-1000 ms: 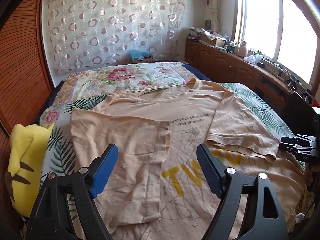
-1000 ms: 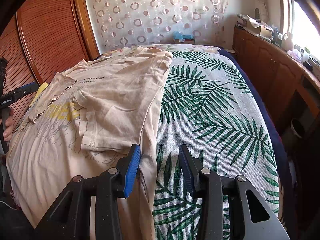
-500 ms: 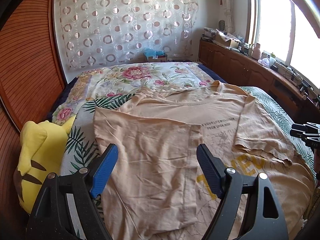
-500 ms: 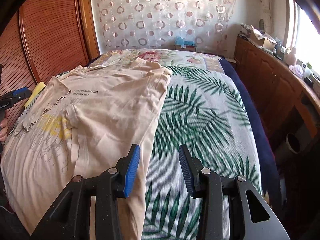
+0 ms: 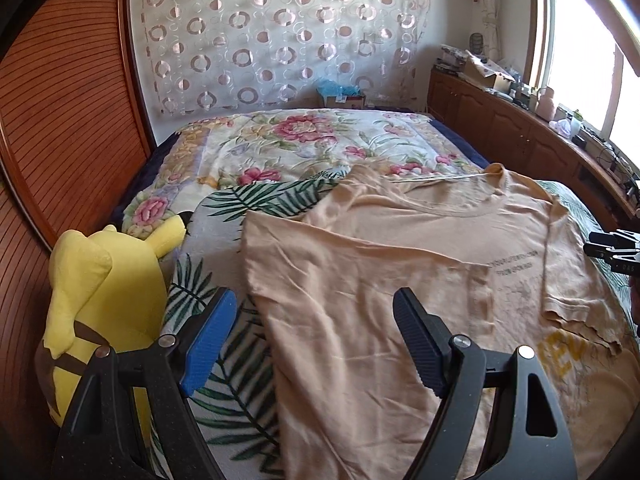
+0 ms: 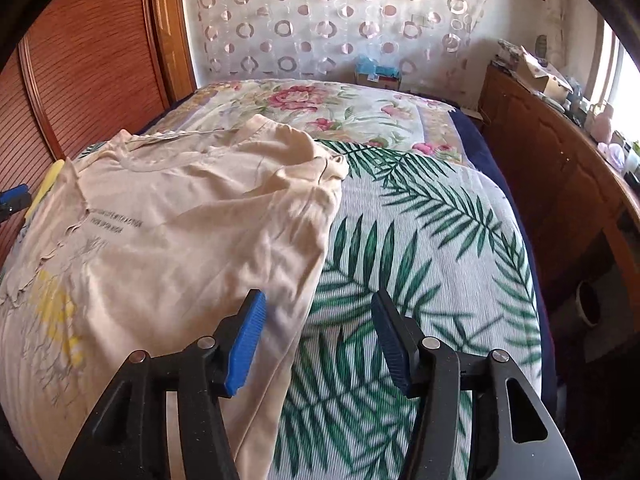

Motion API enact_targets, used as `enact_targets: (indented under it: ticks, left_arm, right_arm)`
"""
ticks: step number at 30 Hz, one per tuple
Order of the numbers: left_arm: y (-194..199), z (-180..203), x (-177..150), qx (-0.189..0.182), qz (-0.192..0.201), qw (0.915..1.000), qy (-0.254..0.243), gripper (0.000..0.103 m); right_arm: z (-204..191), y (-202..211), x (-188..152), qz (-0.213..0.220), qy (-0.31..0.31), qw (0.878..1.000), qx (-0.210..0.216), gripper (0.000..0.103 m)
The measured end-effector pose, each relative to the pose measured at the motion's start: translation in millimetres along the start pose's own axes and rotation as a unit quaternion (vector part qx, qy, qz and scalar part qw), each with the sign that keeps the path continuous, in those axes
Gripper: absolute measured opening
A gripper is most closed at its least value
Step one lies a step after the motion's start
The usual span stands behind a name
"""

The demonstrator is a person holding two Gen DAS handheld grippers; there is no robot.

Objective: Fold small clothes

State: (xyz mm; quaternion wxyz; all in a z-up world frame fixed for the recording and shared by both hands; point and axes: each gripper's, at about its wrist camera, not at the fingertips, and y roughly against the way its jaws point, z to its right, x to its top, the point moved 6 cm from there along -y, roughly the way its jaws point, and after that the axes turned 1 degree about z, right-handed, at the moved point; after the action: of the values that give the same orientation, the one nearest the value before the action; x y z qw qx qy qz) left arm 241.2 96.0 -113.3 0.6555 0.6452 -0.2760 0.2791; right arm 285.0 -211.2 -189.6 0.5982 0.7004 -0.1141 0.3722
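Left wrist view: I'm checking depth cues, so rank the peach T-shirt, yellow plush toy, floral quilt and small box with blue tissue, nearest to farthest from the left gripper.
1. Peach T-shirt: directly under the left gripper, its jaws open.
2. Yellow plush toy: just left, by the wooden wall.
3. Floral quilt: beyond the shirt, mid-bed.
4. Small box with blue tissue: behind the bed, under the curtain.

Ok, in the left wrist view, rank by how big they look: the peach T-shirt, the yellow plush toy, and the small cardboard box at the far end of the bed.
1. Peach T-shirt
2. Yellow plush toy, though nearness to the camera inflates it
3. Small cardboard box
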Motion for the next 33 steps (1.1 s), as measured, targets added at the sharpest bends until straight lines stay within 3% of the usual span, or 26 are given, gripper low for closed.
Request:
enact_targets:
  ticks: [15,33]
  left_arm:
    - [-53,-24,-4,0.009,-0.059,0.9981,0.012,0.081]
    - [-57,-24,2,0.002,-0.062,0.9980,0.012,0.084]
  right_arm:
    - [-1,-50,38,0.009,0.001,1.000,0.013,0.060]
    - [-4,-57,42,0.008,0.014,1.000,0.014,0.064]
